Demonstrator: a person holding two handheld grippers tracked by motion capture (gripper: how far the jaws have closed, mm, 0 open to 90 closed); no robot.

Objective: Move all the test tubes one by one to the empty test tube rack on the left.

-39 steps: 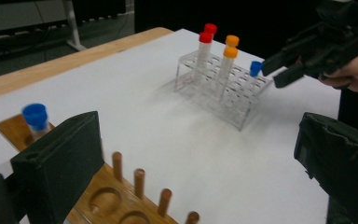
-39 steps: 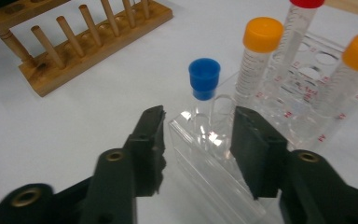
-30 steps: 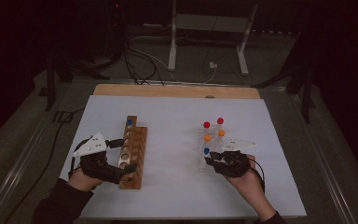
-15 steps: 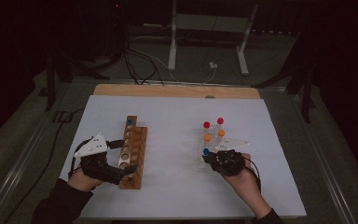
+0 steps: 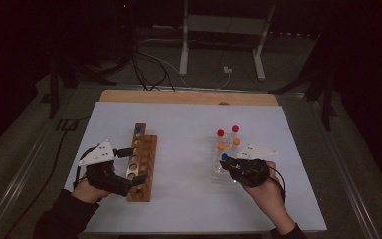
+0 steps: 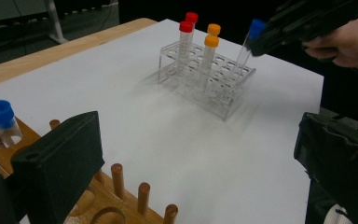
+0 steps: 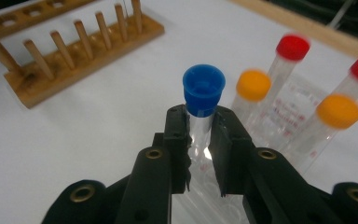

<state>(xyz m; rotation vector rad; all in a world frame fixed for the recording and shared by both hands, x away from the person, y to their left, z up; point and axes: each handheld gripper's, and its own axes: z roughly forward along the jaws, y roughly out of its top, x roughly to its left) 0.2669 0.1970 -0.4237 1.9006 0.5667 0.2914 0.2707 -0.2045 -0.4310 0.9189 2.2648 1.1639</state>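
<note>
Blue-capped tube point(image 7: 203, 100) (clamped) between fingers point(image 7: 179, 140)

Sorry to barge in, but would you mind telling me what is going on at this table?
A person is working with test tubes, a handheld gripper in each hand. The right gripper is shut on a blue-capped tube just below its cap, at the clear plastic rack, where two red-capped and two orange-capped tubes stand. The left gripper is open around the near end of the wooden rack, its jaws on either side. One blue-capped tube already stands in that wooden rack.
</note>
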